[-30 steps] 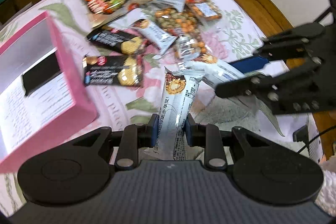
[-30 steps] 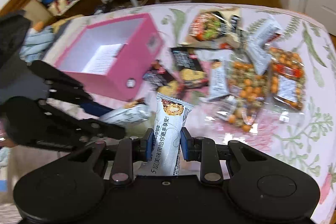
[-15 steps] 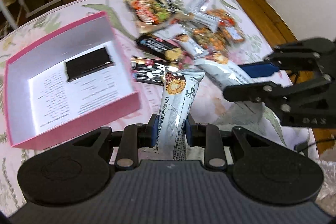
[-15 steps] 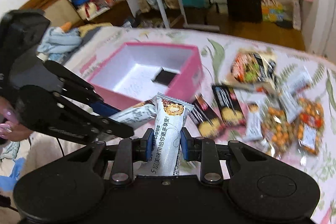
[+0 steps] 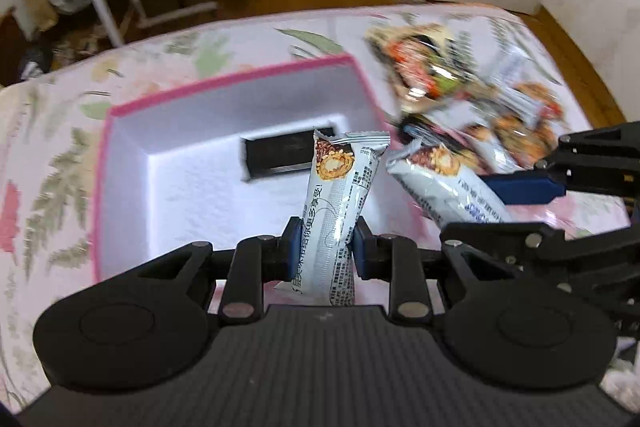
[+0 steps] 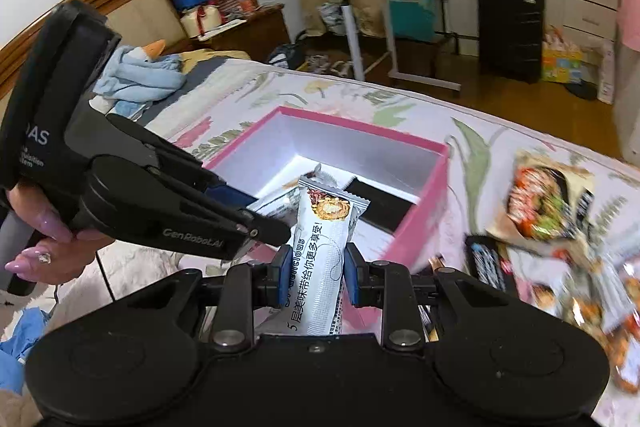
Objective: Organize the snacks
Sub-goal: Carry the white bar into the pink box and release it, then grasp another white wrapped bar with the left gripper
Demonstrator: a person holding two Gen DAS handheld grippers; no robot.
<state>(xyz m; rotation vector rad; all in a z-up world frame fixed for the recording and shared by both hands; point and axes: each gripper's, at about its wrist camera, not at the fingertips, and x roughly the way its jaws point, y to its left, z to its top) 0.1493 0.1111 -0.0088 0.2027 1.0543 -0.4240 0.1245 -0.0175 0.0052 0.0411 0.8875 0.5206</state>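
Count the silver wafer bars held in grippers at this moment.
2. One bar is clamped in the left gripper, one bar in the right gripper, both near the pink box. Others may lie in the blurred pile.

The left gripper (image 5: 323,242) and the right gripper (image 6: 311,279), each with its silver snack bar, have been carried across the bed away from the pile of loose snacks (image 5: 472,99) towards the pink box (image 5: 224,87). The left bar (image 5: 340,195) is now seen over the box's white interior, and the right bar (image 6: 324,247) is now seen at its near pink wall
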